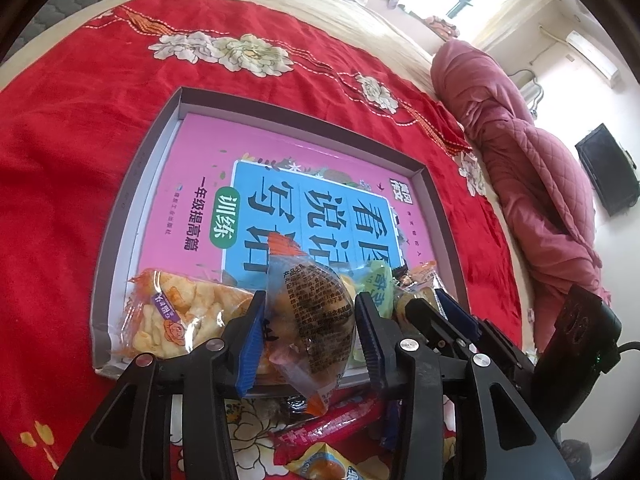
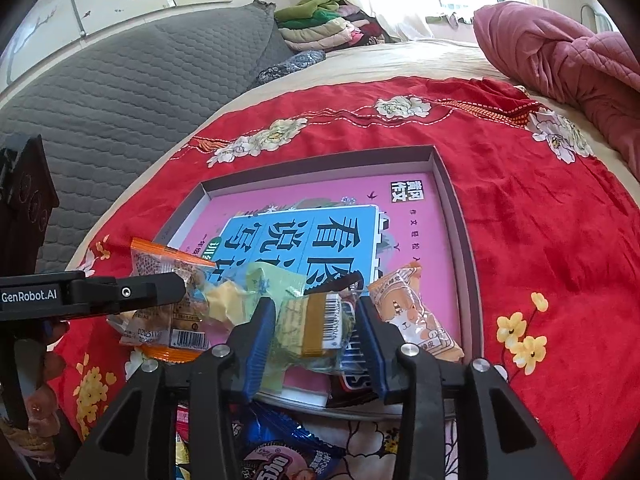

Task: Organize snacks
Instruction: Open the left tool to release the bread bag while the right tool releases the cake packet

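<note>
Our tray (image 1: 120, 216) sits on the red blanket (image 1: 60, 160); its far half, lined by a pink book (image 1: 200, 168), is bare, snacks crowd the near edge. Left gripper (image 1: 310, 328) angles down over the near rim, pads against an orange-ended packet (image 1: 312, 304). Right gripper (image 2: 316, 332) alongside, likewise tilted, pads against a green packet (image 2: 304, 328). More snacks (image 2: 276, 452) lie outside, below.

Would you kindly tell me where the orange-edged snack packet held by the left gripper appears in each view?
Left wrist view: orange-edged snack packet, bottom centre, between the left gripper's pads.
Right wrist view: same packet, lower left, beside that gripper's black arm.
Shared landmark: pink book in the tray.
</note>
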Tool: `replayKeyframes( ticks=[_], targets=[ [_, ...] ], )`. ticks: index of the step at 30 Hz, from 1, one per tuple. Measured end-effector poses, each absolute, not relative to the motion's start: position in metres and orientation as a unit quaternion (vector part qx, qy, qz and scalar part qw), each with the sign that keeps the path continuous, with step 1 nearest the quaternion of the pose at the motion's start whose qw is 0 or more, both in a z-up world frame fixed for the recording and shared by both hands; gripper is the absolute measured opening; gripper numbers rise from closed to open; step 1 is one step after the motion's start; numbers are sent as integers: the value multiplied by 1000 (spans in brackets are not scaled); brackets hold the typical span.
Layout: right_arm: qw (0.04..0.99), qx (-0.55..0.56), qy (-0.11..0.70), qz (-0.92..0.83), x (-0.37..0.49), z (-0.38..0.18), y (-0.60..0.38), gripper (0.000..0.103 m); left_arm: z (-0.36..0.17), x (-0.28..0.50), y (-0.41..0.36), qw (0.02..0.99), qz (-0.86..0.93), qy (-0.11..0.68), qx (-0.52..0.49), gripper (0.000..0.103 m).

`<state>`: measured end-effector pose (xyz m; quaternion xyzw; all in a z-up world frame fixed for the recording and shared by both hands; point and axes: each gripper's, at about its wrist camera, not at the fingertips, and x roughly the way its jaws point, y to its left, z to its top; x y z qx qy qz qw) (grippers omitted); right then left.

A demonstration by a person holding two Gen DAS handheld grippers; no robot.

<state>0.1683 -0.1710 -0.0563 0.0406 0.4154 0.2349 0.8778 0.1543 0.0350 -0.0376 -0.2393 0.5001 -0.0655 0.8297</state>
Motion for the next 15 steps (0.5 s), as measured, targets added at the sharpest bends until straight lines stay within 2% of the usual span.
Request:
replayKeyframes(
  ticks=[15],
  targets=[
    [884, 29, 413, 217, 169, -56, -173, 48, -33, 152, 42, 834, -55, 497, -231, 55]
  ],
)
